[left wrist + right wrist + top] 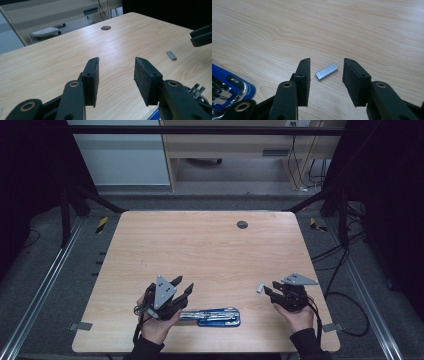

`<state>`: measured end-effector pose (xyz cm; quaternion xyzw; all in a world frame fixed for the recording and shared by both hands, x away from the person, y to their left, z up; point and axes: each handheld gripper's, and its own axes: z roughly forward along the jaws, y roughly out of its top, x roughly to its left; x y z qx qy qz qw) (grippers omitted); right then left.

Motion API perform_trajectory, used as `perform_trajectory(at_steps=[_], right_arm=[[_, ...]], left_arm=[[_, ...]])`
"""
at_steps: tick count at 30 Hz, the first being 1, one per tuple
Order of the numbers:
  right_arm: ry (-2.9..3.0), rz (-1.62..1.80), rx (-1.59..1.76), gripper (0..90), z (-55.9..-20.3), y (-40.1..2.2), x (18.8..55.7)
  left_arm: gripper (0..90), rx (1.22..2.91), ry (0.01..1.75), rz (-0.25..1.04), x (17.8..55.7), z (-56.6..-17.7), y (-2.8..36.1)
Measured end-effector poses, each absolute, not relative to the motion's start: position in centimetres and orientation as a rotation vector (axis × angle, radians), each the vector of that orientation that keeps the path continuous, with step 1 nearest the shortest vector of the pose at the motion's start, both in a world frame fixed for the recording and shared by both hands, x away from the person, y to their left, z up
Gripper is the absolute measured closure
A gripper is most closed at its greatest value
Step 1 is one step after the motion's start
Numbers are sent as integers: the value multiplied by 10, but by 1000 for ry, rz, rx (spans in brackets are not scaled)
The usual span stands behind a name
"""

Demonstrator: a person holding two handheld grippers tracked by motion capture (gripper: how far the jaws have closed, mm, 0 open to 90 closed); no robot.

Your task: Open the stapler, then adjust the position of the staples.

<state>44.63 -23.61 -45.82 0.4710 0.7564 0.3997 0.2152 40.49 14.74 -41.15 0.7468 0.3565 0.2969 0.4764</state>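
Observation:
A blue and chrome stapler (212, 316) lies opened flat near the table's front edge. My left gripper (184, 284) hovers just left of and above it, open with nothing between its pads (93, 75); the stapler's metal end (197, 91) pokes in at the lower right of the left gripper view. A small silver strip of staples (260, 287) rests on the wood to the right. My right gripper (326, 60) is open around that strip (326, 71), which lies between the pads without touching either. The stapler's blue body (227, 90) sits off to its left.
The light wooden table (210, 245) has a round dark cable hole (242, 224) near its far edge. Cables trail over the floor on the right, and a desk stands beyond the table. The other gripper's black jaw (201, 37) juts in at the right of the left gripper view.

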Motion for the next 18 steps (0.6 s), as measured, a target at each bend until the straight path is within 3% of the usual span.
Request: perform_trajectory(at_steps=[18], right_arm=[[2124, 942, 1421, 558, -474, -214, 467]], left_arm=[[535, 1846, 1028, 800, 391, -437, 224]])
